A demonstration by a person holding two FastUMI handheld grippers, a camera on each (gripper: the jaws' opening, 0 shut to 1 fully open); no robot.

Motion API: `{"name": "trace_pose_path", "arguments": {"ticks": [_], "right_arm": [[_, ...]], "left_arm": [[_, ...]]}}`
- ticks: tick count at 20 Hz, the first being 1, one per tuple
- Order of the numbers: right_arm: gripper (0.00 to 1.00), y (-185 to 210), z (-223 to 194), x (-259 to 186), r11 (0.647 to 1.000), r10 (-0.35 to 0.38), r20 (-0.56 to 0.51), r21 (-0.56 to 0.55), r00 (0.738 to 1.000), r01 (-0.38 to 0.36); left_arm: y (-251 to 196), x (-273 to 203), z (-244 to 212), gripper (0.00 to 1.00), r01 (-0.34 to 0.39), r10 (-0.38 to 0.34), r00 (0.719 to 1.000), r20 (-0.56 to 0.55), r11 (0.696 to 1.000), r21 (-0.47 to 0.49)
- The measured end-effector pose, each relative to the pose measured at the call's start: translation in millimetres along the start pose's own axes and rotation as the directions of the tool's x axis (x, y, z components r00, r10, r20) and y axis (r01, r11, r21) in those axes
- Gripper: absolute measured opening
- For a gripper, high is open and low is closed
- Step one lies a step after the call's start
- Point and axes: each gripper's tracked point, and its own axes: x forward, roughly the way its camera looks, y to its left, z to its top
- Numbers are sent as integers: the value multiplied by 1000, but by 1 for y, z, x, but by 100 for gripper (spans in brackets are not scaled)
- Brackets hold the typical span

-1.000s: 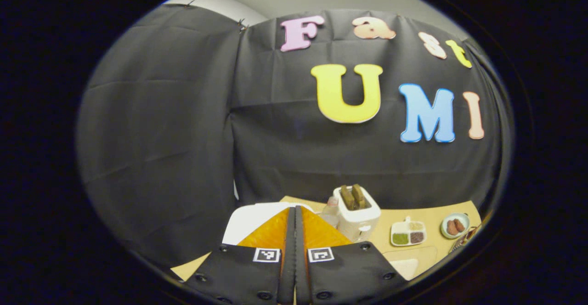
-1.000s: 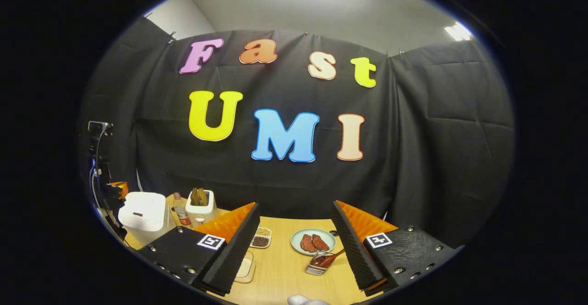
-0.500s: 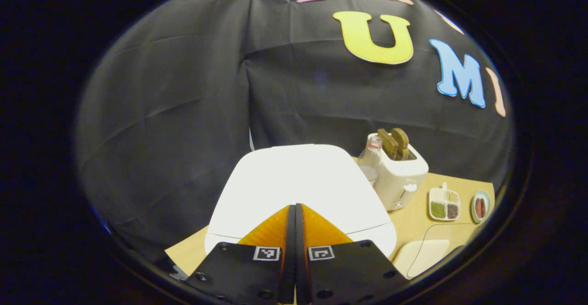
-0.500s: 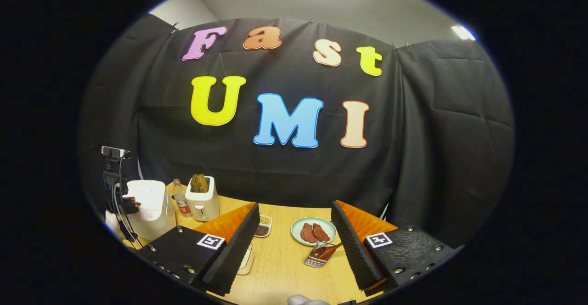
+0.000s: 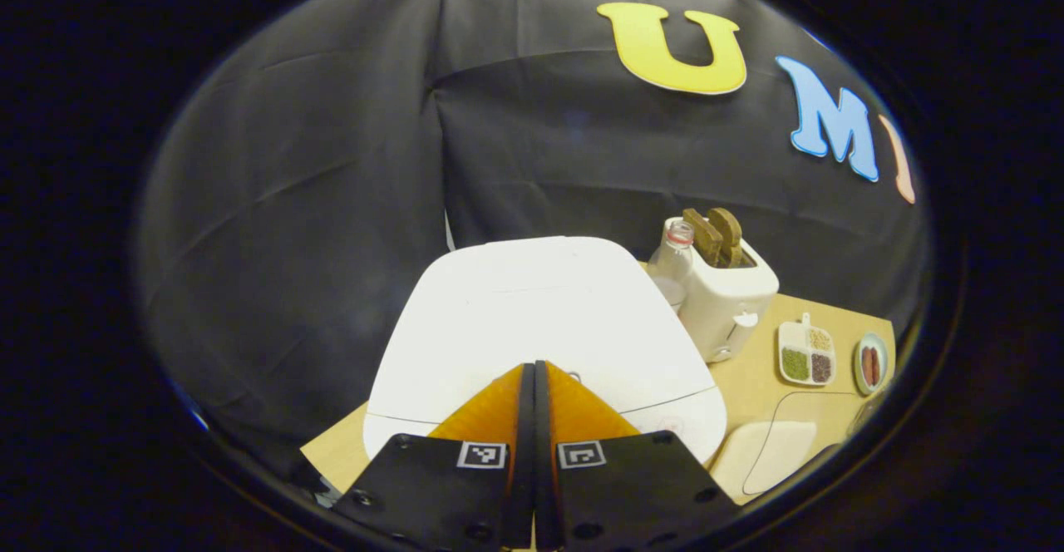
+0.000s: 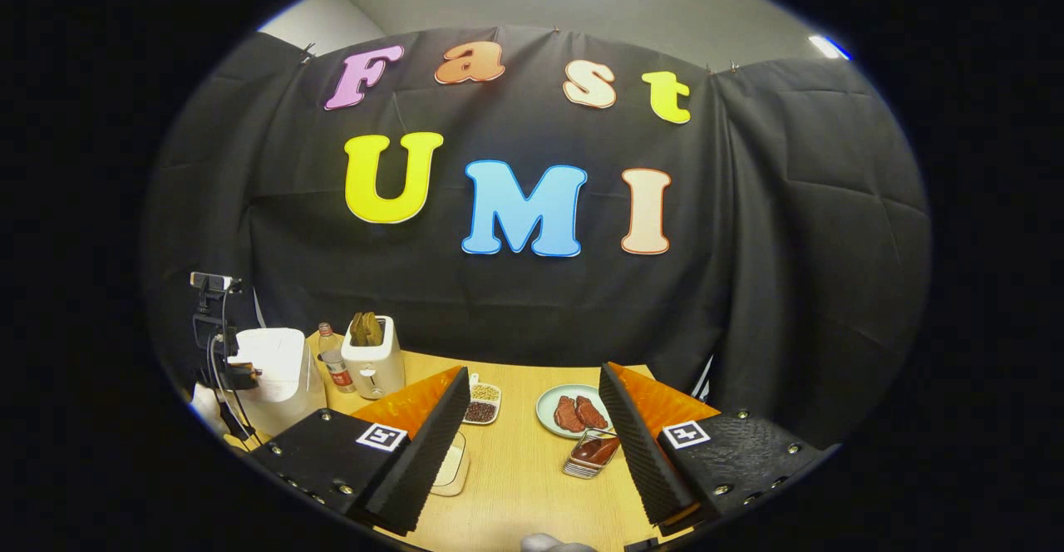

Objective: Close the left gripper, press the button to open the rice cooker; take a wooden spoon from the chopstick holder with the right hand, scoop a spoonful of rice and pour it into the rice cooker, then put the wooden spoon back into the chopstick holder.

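Left gripper (image 5: 534, 367) pressed together over rice cooker (image 5: 532, 319), contact unclear; right gripper (image 6: 532, 386) spread, empty.

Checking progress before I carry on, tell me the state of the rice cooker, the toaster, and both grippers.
Rice cooker: lid down.
Toaster: two slices standing up out of its slots.
Left gripper: shut, empty, over the cooker's front edge.
Right gripper: open, empty, above the table.

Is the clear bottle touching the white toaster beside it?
Cannot tell. In the left gripper view the bottle overlaps the toaster; in the right gripper view they look apart but tiny.
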Motion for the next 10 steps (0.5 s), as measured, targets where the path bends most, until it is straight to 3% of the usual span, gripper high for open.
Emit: {"name": "trace_pose_path", "arguments": {"ticks": [2,3,4,5,7,10], "right_arm": [[96,-2,3,-2,1000,-1,20,4,1000,0],[96,-3,5,-2,1000,-2,40,4,999,2],[96,-6,9,-3,1000,-5,62,5,998,5],[96,-7,12,-5,1000,-6,82,13,997,5],[96,-8,19,-7,999,-2,125,47,992,-4],[96,-14,26,-6,997,-12,152,73,988,1]], "left_arm": [[3,-6,13,8,-23,22,998,52,999,25],[9,-12,34,9,-51,47,989,137,998,21],[12,-24,61,8,-69,62,973,224,997,26],[19,-44,95,8,-109,91,938,336,993,38],[10,-90,144,8,-90,54,883,467,994,55],[-11,-166,184,8,-5,-22,834,552,999,49]]}}
